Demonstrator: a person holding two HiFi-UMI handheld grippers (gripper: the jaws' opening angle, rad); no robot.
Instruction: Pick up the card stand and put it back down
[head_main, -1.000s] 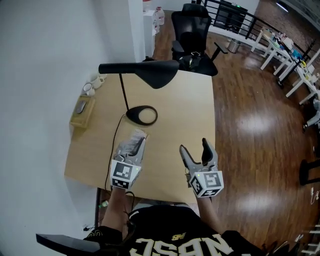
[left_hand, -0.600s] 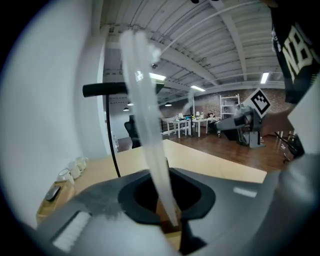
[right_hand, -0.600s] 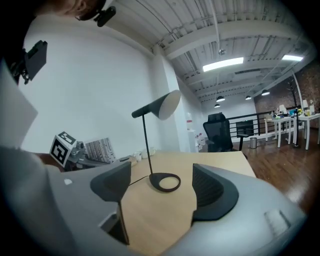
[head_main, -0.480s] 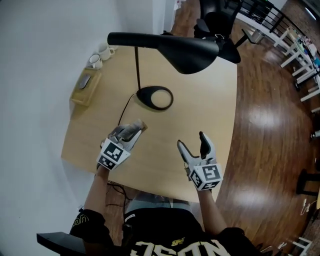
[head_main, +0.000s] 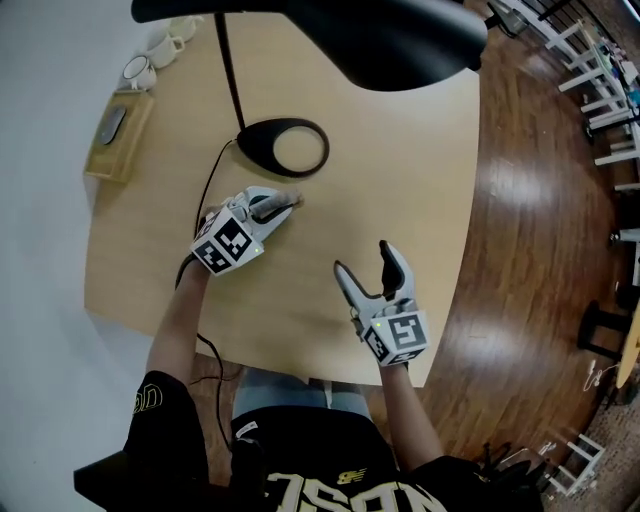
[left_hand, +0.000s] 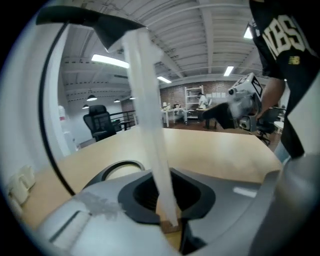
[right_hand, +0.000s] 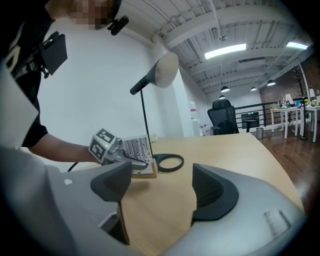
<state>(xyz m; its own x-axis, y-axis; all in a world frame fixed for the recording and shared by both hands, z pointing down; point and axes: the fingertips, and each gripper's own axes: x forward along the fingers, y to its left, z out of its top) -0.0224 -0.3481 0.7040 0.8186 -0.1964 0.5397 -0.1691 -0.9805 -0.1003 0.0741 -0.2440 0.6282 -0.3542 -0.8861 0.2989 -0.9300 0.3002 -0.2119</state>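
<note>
The card stand is a clear upright card in a small wooden base. My left gripper is shut on the card, which runs up between its jaws as a pale strip. The base sits low over the desk, just in front of the lamp's ring foot; I cannot tell whether it touches the wood. My right gripper hovers open and empty over the desk's near right part, its jaws facing the stand from a short way off.
A black desk lamp hangs its head over the desk's far side, and its cable runs past my left hand. A wooden tray and white cups stand at the far left. The desk's right edge drops to wooden floor.
Both grippers have come down toward the desk. The left one has carried the stand lower and closer to the lamp's foot. The right gripper stays open.
</note>
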